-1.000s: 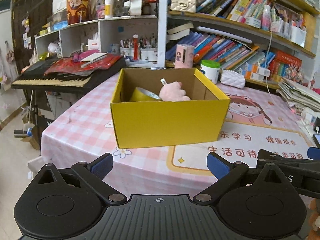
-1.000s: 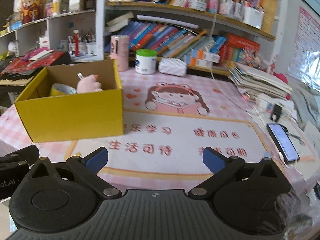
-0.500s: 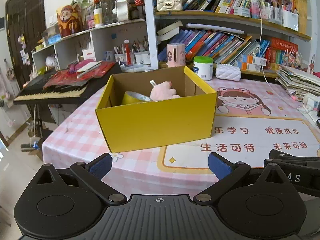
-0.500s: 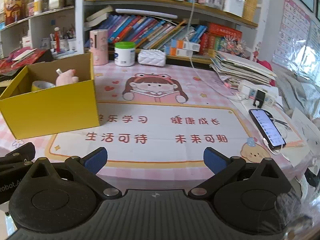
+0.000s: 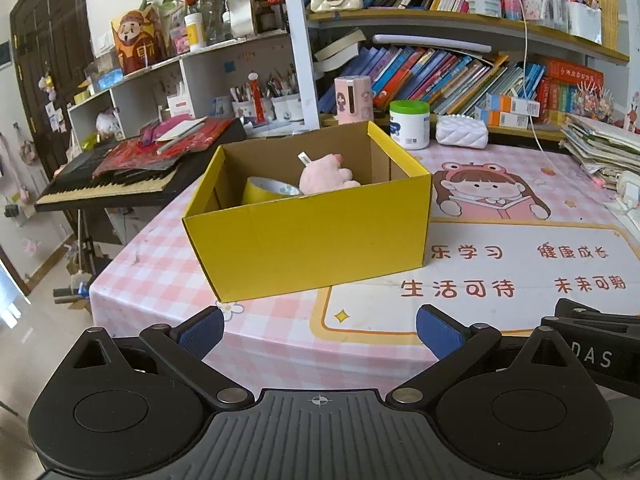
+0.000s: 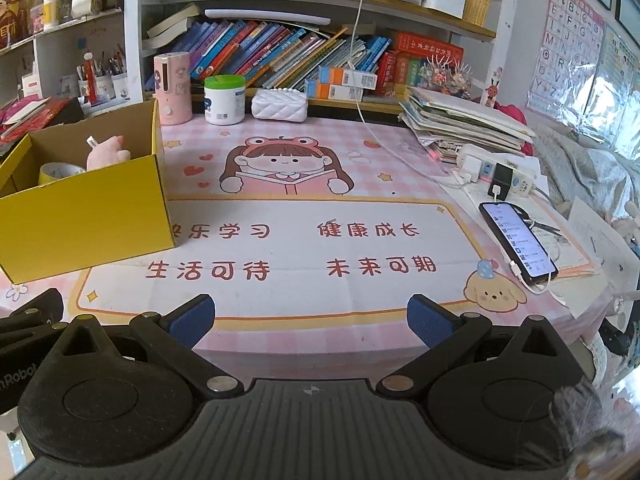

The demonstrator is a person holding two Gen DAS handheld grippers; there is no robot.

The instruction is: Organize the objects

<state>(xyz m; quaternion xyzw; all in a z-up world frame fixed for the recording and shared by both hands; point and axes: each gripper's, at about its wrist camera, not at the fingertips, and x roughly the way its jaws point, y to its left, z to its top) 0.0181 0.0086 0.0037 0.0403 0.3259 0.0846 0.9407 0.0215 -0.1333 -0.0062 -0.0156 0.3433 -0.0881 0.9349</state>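
Across the lower frame of each view, the left gripper [image 5: 318, 330] and right gripper [image 6: 310, 318] hang wide apart, empty. At centre left, one yellow cardboard box [image 5: 312, 236] holds one tape roll [image 5: 268, 192] and one pink plush toy [image 5: 326, 178]. Packing looks finished; next probably means locating another stray item.

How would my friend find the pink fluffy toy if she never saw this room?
Look for the big yellow box on the pink checked tablecloth. Inside it, toward the back, the pink plush toy sits beside a yellow tape roll. It is the only soft, fuzzy thing in the box, with a small white tag sticking up.
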